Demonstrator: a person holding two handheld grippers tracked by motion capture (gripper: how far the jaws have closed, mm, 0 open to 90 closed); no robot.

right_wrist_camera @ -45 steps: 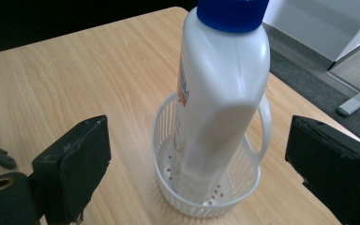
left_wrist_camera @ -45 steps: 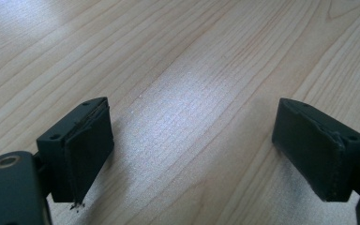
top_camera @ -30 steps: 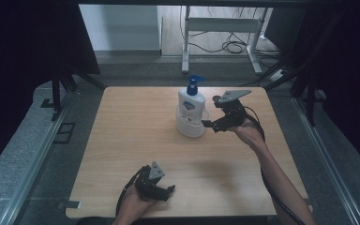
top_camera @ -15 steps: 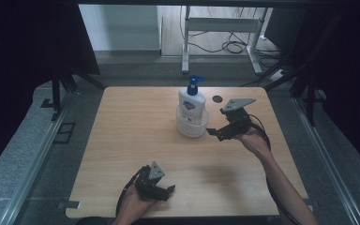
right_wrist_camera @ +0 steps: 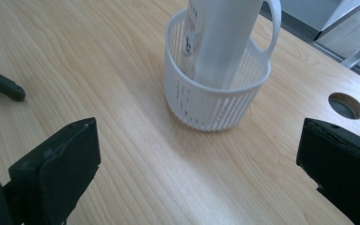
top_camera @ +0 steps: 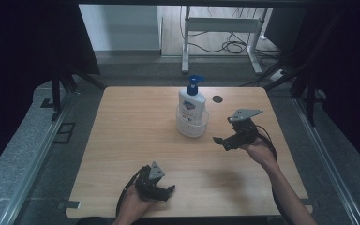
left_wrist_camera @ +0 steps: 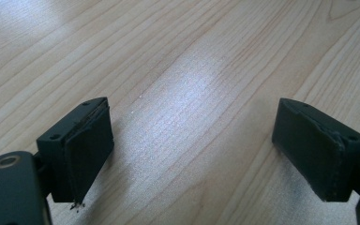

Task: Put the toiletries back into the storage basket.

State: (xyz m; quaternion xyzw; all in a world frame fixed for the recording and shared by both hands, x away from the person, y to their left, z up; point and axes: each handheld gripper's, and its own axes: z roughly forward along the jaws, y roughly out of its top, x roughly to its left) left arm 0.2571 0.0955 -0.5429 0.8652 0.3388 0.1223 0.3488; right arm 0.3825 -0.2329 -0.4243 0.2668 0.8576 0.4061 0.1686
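Two grippers are showing here, and we're watching the right gripper (top_camera: 226, 140) hovering just beside the white basket (top_camera: 192, 125), jaws spread wide and holding nothing. The pump bottle (top_camera: 191, 101) is standing upright inside that basket, its long axis vertical, ahead of the jaws. We're seeing the left gripper (top_camera: 161, 193) sitting well apart near the table (top_camera: 122, 140) edge, likewise open and empty, so the right hand is nearer.

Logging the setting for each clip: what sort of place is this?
Probably a lab or recording workspace, not a home: a bare wooden table ringed by dark curtains, with loose cables on the floor beyond it.
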